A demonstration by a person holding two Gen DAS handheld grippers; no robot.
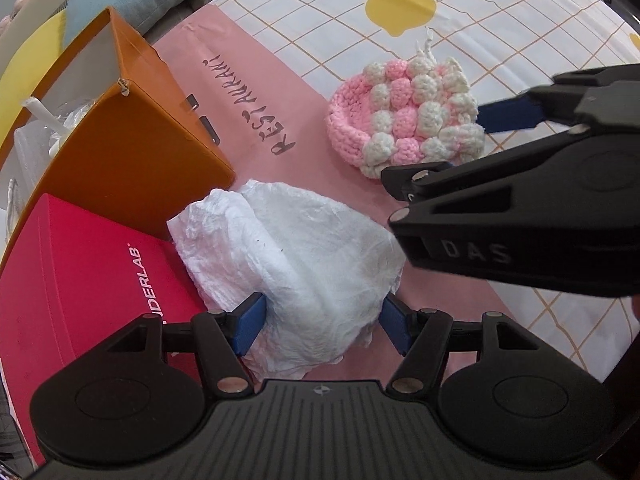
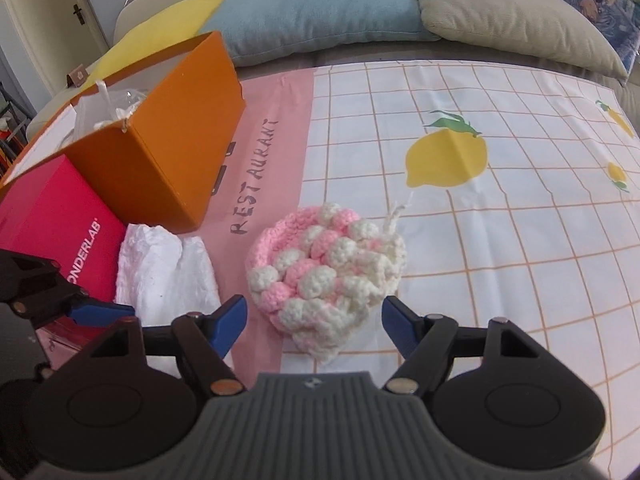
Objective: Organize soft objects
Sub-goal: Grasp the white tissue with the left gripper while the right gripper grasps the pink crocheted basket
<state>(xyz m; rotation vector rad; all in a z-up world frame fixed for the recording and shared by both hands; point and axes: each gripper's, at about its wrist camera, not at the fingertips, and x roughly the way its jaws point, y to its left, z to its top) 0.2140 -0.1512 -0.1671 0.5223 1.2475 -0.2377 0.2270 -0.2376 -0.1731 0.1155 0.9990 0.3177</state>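
Nearest the left wrist camera, the left gripper (image 1: pixel 322 326) stands with jaws spread, its blue pads (image 1: pixel 249 326) flanking a crumpled white cloth (image 1: pixel 296 256); whether the pads touch the cloth cannot be determined, and no squeeze is visible. Nearest the right wrist camera, the right gripper (image 2: pixel 314 326) stands with jaws released on either side of a pink-and-white crocheted piece (image 2: pixel 326 276), without pressing on it. Both soft items lie on a pink paper sheet (image 1: pixel 256 80) marked RESTAURANT, the cloth to the left of the crocheted piece. A red box (image 1: pixel 80 276) sits touching the cloth on its left, and an open orange box (image 2: pixel 160 140) stands just beyond. A lemon-print checked cover (image 2: pixel 480 220) extends right; cushions (image 2: pixel 320 12) lie far behind.
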